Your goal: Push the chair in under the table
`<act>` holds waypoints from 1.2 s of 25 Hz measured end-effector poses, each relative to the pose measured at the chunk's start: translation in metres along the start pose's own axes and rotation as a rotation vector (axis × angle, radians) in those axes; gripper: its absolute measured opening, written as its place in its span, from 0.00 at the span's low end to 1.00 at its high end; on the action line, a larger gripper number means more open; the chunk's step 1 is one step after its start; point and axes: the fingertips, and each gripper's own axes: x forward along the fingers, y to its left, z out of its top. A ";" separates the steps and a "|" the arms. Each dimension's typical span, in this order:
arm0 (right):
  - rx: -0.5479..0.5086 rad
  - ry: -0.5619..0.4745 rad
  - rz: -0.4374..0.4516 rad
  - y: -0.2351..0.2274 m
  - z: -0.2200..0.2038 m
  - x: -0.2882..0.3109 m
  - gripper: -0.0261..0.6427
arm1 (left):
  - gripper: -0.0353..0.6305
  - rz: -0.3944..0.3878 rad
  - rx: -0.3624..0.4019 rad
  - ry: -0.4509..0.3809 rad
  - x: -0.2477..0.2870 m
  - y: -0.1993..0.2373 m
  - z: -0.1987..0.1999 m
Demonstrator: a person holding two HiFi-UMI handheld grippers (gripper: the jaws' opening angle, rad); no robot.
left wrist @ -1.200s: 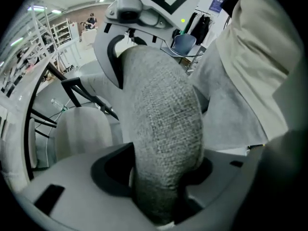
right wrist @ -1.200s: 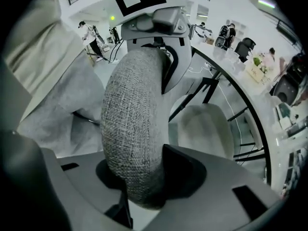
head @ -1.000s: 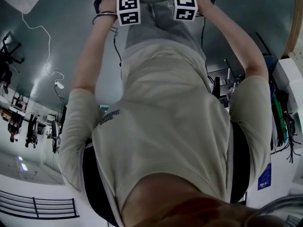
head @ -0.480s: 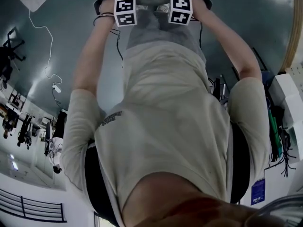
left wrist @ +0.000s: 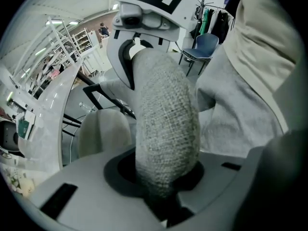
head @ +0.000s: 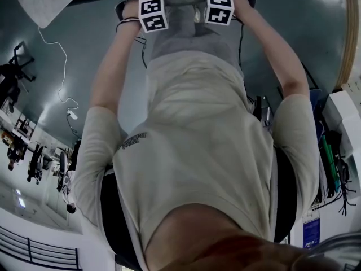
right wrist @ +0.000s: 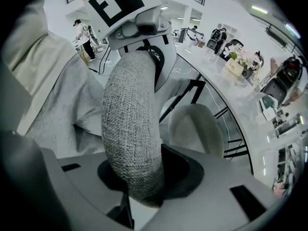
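The chair's back [left wrist: 166, 129] is a thick rounded edge covered in grey woven fabric. My left gripper [left wrist: 163, 196] straddles it from above; its jaws have just been closing and press on the fabric. In the right gripper view the same padded back [right wrist: 130, 129] runs down into my right gripper [right wrist: 139, 196], whose jaws have just been opening a little and still clasp the fabric. In the head view only the two marker cubes, left [head: 152, 14] and right [head: 220, 7], show at the top, close together; the jaws are hidden there.
A long white table [left wrist: 53, 105] [right wrist: 226, 81] with black legs stands just beyond the chair. A pale rounded seat [left wrist: 103, 131] [right wrist: 197, 124] sits under its edge. The person's grey trousers [left wrist: 240, 114] are close behind the chair. A blue chair [left wrist: 204, 44] stands farther off.
Both marker cubes stay side by side at the top of the head view while the floor behind shifts. The white table corner at the upper left has come further into view.
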 end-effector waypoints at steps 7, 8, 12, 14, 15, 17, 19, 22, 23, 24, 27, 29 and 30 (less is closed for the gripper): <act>0.005 0.039 -0.022 -0.041 -0.039 -0.002 0.26 | 0.19 0.034 -0.015 -0.001 0.014 0.039 0.029; 0.005 0.041 -0.024 -0.049 -0.045 -0.003 0.26 | 0.19 0.038 -0.020 0.000 0.016 0.048 0.034; 0.008 0.047 -0.018 -0.085 -0.054 -0.001 0.26 | 0.19 0.045 -0.037 -0.005 0.019 0.085 0.034; 0.007 0.052 -0.012 -0.101 -0.057 -0.001 0.26 | 0.19 0.045 -0.042 -0.007 0.019 0.102 0.034; 0.005 0.054 -0.008 -0.108 -0.059 -0.001 0.26 | 0.19 0.045 -0.047 -0.009 0.019 0.110 0.035; 0.000 0.058 0.001 -0.124 -0.064 -0.003 0.26 | 0.19 0.048 -0.062 -0.013 0.019 0.127 0.038; -0.009 0.062 0.011 -0.139 -0.072 -0.004 0.26 | 0.19 0.054 -0.082 -0.017 0.020 0.142 0.043; -0.034 0.072 0.032 -0.157 -0.085 -0.006 0.26 | 0.19 0.064 -0.120 -0.022 0.022 0.161 0.053; -0.045 0.075 0.040 -0.164 -0.090 -0.007 0.26 | 0.19 0.067 -0.132 -0.024 0.023 0.167 0.058; -0.055 0.077 0.046 -0.170 -0.096 -0.008 0.26 | 0.19 0.071 -0.144 -0.026 0.024 0.173 0.062; -0.078 0.080 0.058 -0.192 -0.111 -0.011 0.26 | 0.19 0.074 -0.177 -0.028 0.027 0.193 0.075; -0.093 0.081 0.069 -0.207 -0.121 -0.012 0.26 | 0.19 0.073 -0.195 -0.034 0.031 0.208 0.083; -0.099 0.082 0.075 -0.213 -0.126 -0.012 0.26 | 0.19 0.071 -0.203 -0.038 0.032 0.215 0.087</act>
